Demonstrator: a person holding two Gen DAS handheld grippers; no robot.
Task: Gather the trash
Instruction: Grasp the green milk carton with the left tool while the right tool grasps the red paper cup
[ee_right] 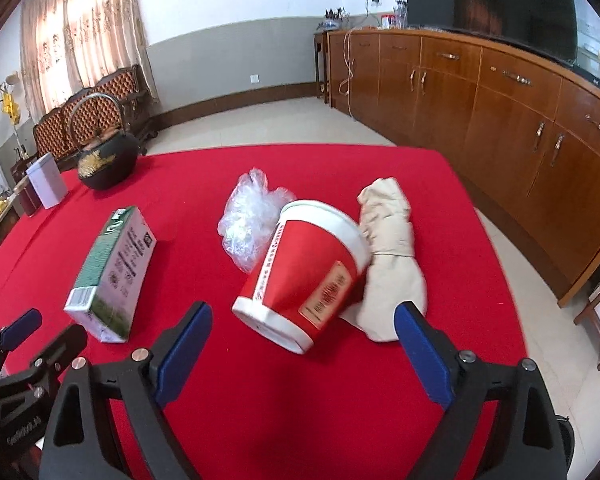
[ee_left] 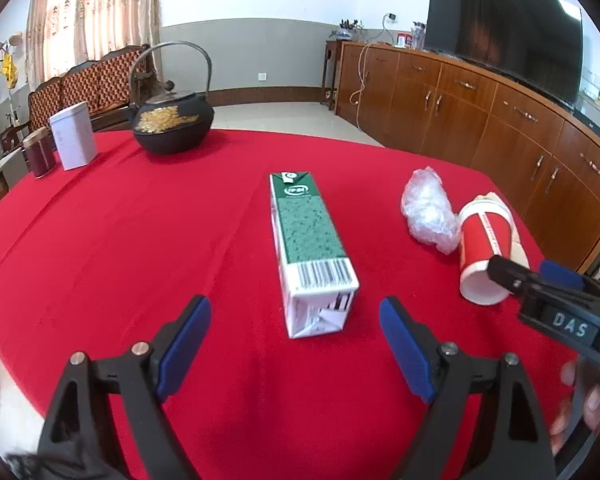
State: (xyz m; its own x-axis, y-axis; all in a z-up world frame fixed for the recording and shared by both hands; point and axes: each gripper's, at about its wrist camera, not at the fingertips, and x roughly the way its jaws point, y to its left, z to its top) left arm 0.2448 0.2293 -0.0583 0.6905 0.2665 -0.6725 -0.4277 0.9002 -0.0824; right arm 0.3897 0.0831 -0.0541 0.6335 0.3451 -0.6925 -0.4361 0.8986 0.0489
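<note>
Two handheld grippers hang over a desk [ee_left: 100, 208] draped in red cloth, with the trash still lying uncollected. The left gripper [ee_left: 296, 354] is spread wide and holds nothing; a green-and-white rectangular drink carton [ee_left: 310, 248] lies on its side straight ahead, its torn end nearest the fingers. The right gripper [ee_right: 304, 354] is likewise wide open and empty, lined up on a red paper cup with white rims [ee_right: 304, 272] that lies tipped over, base toward the camera.

The approach appears to be the step in hand, with no grasp yet made. The next move likely calls for each gripper to advance and lower until its pads bracket its target, then close; the carton's narrow width looks an easy fit, while the cup's tapered, rollable body may need a grip across its middle.

A crumpled clear plastic bag [ee_right: 252, 220] touches the cup's far left side, and a wadded beige paper bag [ee_right: 392, 256] lies against its right, so the right-hand finger could snag the paper on closing. No bin is visible in either view.

At the desk's far left stand a black cast-iron teapot with gold decoration [ee_left: 174, 120], a white rectangular tin [ee_left: 73, 136] and a dark red round canister [ee_left: 39, 156], well apart from the trash.
</note>
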